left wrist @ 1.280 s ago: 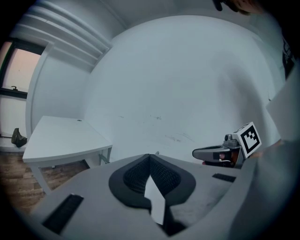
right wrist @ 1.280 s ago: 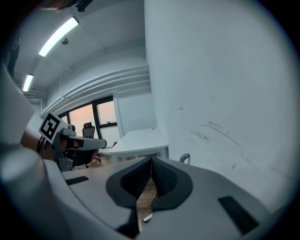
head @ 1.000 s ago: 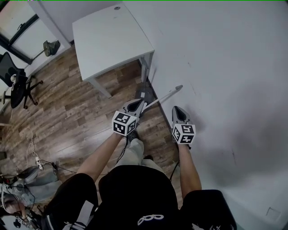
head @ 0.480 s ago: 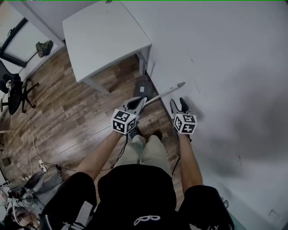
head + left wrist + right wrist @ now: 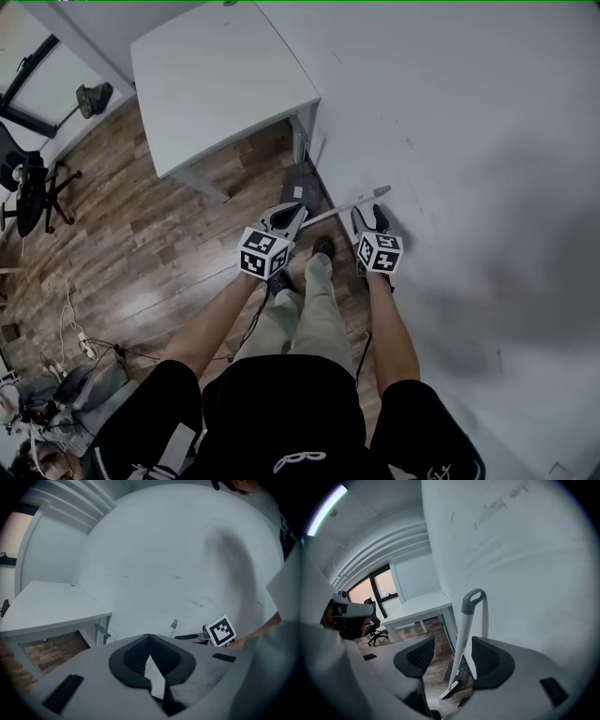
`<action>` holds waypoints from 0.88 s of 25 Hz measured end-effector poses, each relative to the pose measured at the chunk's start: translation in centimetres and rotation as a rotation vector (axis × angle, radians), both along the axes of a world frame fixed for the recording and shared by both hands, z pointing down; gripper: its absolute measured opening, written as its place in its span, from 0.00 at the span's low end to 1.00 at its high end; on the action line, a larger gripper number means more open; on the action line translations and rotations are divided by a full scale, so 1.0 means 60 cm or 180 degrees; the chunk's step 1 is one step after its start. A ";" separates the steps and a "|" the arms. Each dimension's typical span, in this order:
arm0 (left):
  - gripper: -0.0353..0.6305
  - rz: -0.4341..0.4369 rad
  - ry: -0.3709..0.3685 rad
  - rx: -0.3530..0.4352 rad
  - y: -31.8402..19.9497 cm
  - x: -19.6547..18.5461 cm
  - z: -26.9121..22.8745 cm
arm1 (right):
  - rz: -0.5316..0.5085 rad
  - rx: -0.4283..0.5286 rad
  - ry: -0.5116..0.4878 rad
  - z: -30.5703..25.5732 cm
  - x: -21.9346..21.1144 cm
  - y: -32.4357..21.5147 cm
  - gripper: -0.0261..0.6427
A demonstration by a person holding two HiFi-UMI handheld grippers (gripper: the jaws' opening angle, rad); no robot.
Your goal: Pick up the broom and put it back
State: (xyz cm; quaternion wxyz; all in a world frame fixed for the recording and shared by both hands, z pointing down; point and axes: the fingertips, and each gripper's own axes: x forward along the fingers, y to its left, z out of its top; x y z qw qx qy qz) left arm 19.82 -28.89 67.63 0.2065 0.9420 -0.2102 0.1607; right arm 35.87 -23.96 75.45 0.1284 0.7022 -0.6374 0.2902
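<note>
The broom has a white handle [image 5: 464, 637] with a grey loop top [image 5: 472, 600] close to the white wall, and a dark head [image 5: 300, 184] on the wood floor by the table leg. My left gripper [image 5: 292, 215] is shut on the white handle [image 5: 155, 676] low down. My right gripper [image 5: 452, 656] is open, its jaws having just been opening. The handle stands in the gap between its pads without either pad pressing on it. In the head view the right gripper [image 5: 371, 217] sits just below the broom's top end [image 5: 379, 192].
A white table [image 5: 216, 84] stands against the wall [image 5: 469, 141] just beyond the broom head. An office chair [image 5: 28, 192] and cables [image 5: 80, 347] lie far left on the wood floor. The person's foot [image 5: 322, 248] is right under the handle.
The right gripper's jaws went from shut to wide open. Both grippers sank and came closer to the wall, and the broom's top end moved with them. The person stepped forward.
</note>
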 end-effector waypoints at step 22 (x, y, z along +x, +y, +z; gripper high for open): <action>0.08 -0.0166 -0.0130 -0.0049 -0.031 -0.021 0.048 | 0.0129 -0.0104 0.0066 0.084 0.035 -0.075 0.27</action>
